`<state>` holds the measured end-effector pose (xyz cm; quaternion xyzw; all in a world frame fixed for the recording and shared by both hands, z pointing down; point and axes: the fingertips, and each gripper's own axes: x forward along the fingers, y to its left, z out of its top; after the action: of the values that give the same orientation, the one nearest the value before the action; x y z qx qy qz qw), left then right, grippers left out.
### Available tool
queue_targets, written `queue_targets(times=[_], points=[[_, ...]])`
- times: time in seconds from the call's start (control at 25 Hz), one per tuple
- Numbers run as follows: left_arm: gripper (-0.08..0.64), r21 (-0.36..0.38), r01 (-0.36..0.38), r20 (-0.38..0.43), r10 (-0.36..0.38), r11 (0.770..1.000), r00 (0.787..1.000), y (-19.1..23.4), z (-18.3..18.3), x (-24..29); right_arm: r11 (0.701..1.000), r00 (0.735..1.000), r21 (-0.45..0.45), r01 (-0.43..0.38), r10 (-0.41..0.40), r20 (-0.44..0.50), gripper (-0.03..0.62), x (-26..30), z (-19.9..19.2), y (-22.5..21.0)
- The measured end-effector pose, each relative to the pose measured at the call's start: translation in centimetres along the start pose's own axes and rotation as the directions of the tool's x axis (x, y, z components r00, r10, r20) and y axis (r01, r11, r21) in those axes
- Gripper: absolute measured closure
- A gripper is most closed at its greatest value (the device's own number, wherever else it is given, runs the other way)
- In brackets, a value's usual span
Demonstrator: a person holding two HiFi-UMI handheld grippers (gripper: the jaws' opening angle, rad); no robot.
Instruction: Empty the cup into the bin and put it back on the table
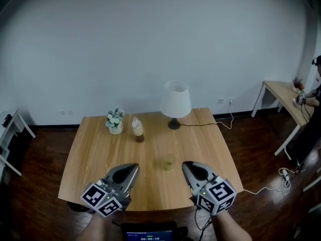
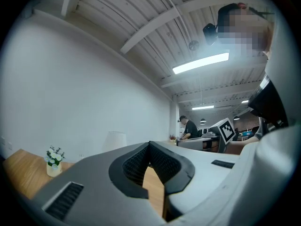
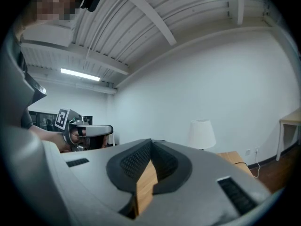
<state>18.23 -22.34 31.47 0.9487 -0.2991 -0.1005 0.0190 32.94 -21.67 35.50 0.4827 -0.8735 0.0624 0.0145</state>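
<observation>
A small, clear, greenish cup (image 1: pixel 167 162) stands on the wooden table (image 1: pixel 95 154) near its front edge. My left gripper (image 1: pixel 134 168) hovers over the front of the table, left of the cup, its jaws shut and empty. My right gripper (image 1: pixel 186 165) is just right of the cup, also shut with nothing in it. Neither touches the cup. In the left gripper view the left gripper (image 2: pixel 149 144) shows its tips meeting, with only table wood behind them. The right gripper (image 3: pixel 151 141) looks the same in the right gripper view. The cup is hidden in both gripper views.
At the back of the table stand a white lamp (image 1: pixel 175 102), a bottle (image 1: pixel 137 128) and a pot of flowers (image 1: pixel 115 120). The lamp's cable (image 1: pixel 223 123) runs off to the right. A second desk (image 1: pixel 286 97) with a person stands at far right.
</observation>
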Motion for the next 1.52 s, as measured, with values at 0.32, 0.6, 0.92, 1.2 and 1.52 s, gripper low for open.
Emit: queue_targets(times=[0.32,0.6,0.92,1.2,1.52], points=[[0.565,-0.031,0.050,-0.024,-0.051,0.998,0.998,3.4,-0.6,0.1,0.997,0.997,0.011,0.071,-0.071,-0.014,0.591,3.1,-0.3,-0.7],[0.565,-0.041,0.087,-0.035,-0.088,0.995,0.995,5.2,-1.6,0.4,0.994,0.993,-0.018,0.112,-0.112,-0.038,0.554,5.5,-0.7,-1.0],[0.565,-0.087,0.084,-0.050,-0.089,0.993,0.995,7.1,-3.5,1.1,0.991,0.987,-0.026,0.129,-0.131,-0.091,0.540,7.3,-2.2,-2.0],[0.565,-0.097,0.054,-0.054,-0.059,0.994,0.997,8.3,-4.5,2.3,0.992,0.985,-0.008,0.123,-0.123,-0.122,0.540,8.6,-3.5,-4.2],[0.565,-0.073,0.016,-0.060,-0.021,0.997,0.998,9.7,-4.9,4.8,0.995,0.988,-0.014,0.097,-0.098,-0.117,0.539,10.3,-2.7,-6.6]])
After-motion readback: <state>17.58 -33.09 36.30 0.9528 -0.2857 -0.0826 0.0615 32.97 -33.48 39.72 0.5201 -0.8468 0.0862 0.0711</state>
